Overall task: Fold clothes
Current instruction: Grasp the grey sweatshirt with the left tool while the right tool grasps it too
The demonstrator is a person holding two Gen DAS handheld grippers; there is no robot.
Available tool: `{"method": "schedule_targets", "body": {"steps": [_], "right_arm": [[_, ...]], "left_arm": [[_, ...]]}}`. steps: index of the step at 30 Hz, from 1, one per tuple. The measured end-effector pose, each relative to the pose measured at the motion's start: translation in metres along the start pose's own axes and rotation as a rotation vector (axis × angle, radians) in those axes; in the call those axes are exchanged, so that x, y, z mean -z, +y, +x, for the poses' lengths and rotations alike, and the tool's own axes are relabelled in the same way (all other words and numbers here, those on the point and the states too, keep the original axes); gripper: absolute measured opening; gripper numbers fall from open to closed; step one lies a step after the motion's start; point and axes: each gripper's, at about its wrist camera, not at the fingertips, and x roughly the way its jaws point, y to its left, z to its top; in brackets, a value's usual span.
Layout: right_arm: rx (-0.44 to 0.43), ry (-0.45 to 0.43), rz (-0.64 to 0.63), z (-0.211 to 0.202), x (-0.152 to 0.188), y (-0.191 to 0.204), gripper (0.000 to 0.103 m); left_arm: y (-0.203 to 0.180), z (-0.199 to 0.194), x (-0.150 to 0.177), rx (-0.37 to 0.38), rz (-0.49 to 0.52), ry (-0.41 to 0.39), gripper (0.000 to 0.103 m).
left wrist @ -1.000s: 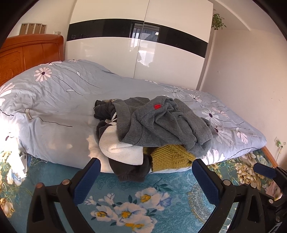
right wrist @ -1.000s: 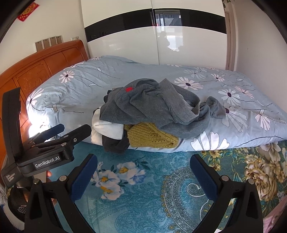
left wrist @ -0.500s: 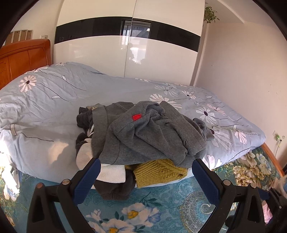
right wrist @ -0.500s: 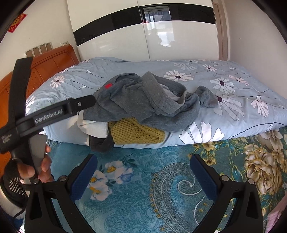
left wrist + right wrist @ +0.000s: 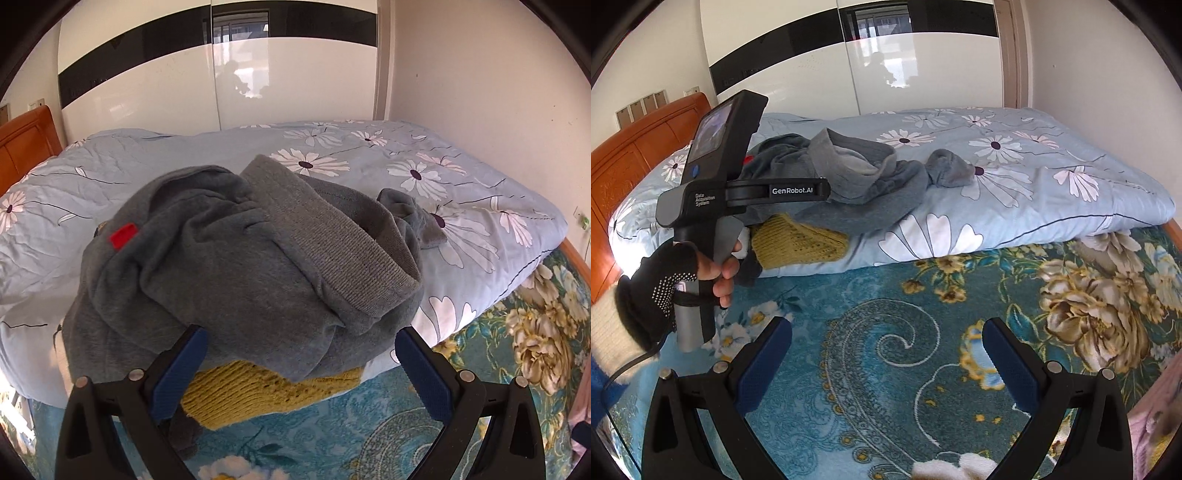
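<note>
Two tools hang over the bed's near edge. The left tool points down at a heap of clothes lying on the flowered quilt: a grey sweatshirt with a red tag on top and a mustard knit under it at the quilt's edge. Its jaws are closing, with the sweatshirt's lower hem between the blue pads, not yet pinched. The right tool stands wide apart, nothing in it, above the teal flowered sheet. A gloved left hand grips the left tool's handle.

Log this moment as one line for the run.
left tongs: closing, nothing gripped, at grey sweatshirt | right tongs: open, empty, over rug
</note>
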Motion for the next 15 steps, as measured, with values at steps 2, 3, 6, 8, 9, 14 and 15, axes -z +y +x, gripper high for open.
{"method": "schedule_targets", "body": {"steps": [2,3,6,8,9,14,15], "right_arm": [[0.004,0.008,0.024,0.001,0.004,-0.007,0.103],[0.005,0.01,0.031,0.001,0.005,-0.009,0.103],[0.012,0.011,0.028,-0.003,0.01,-0.01,0.103],[0.014,0.011,0.029,-0.006,0.012,-0.01,0.103],[0.014,0.012,0.032,-0.008,0.012,-0.011,0.103],[-0.008,-0.002,0.055,-0.021,0.017,-0.005,0.103],[-0.012,-0.002,0.056,-0.024,0.019,-0.003,0.103]], "left_arm": [[0.0,0.012,-0.001,-0.06,-0.001,0.028,0.065],[0.005,0.014,-0.001,-0.071,-0.018,0.03,0.045],[0.021,0.011,-0.003,-0.06,-0.082,0.018,0.009],[0.027,-0.007,-0.004,-0.019,-0.102,-0.034,0.007],[0.026,-0.019,-0.005,-0.004,-0.084,-0.068,0.006],[0.025,-0.112,-0.005,0.148,-0.011,-0.262,0.004],[0.029,-0.133,-0.004,0.189,-0.016,-0.298,0.004]]}}
